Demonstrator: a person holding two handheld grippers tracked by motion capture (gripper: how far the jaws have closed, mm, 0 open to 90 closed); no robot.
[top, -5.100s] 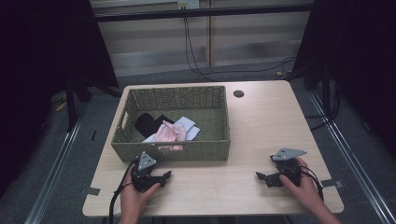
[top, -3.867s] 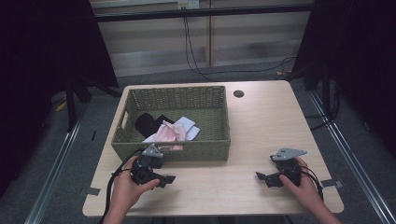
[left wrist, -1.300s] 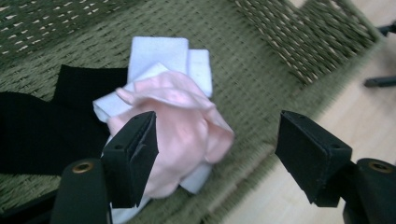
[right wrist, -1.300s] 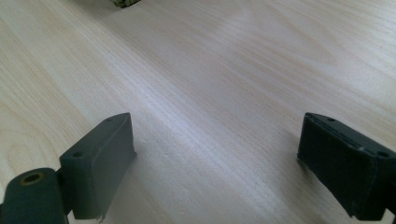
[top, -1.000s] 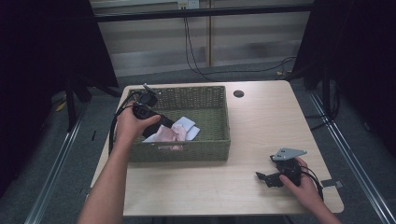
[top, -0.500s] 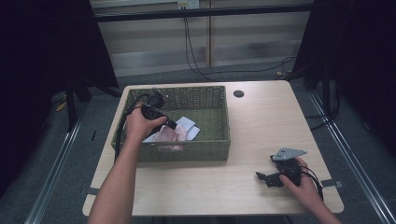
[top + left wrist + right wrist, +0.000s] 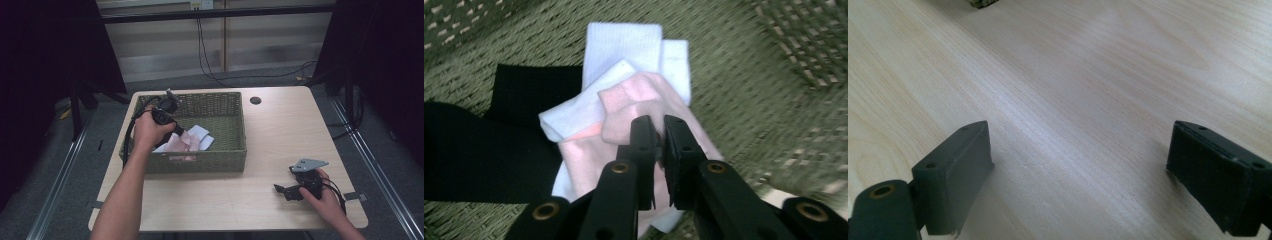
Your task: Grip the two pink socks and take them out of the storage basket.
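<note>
Pinching a pink sock (image 7: 624, 105) inside the woven basket (image 7: 227, 107).
The left tool (image 7: 659, 131) has just closed on it; the right tool (image 7: 1078, 165) rests wide open on the surface (image 7: 280, 130).

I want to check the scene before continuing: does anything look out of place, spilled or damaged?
Nothing stands out. The socks lie in a loose pile inside the basket, and the left gripper has just closed on the pink sock. The right gripper rests open on the table.
</note>
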